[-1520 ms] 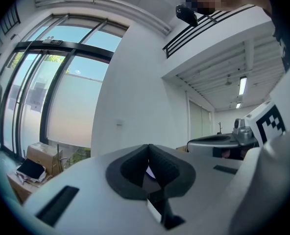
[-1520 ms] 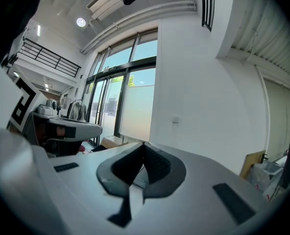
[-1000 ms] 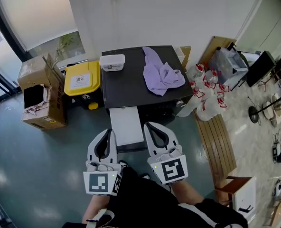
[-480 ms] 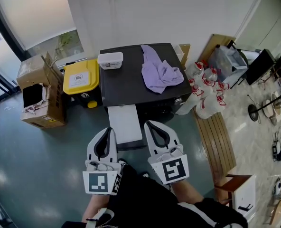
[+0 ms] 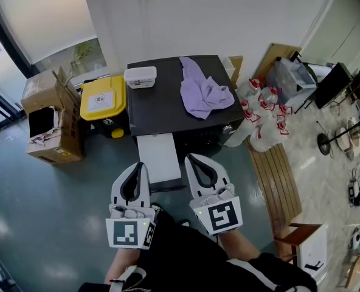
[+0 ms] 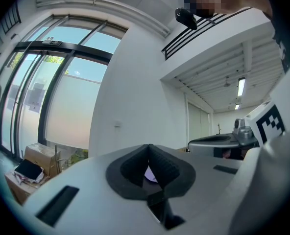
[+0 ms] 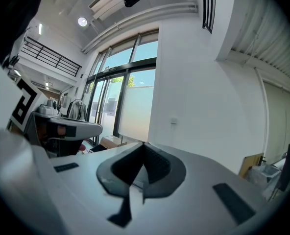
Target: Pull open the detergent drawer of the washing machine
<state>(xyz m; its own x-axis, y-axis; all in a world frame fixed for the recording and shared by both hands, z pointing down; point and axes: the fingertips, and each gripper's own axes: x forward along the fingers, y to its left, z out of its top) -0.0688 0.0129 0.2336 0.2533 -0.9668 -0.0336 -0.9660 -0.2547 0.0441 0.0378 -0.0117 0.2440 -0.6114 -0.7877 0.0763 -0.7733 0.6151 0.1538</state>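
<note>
Fingers clenched empty before the drawer
White drawer (image 5: 160, 157) juts from the washer (image 5: 162, 111) front, just ahead of my left gripper (image 5: 141, 166) and right gripper (image 5: 190, 159); likely light, stiff plastic, so I'd hook its front lip.

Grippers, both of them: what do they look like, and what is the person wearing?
The left gripper and the right gripper are light grey; each claw is a rounded loop lined with dark textured padding. Each carries a white cube printed with black square markers and a small green light. The person wears black clothing with white trim.
</note>
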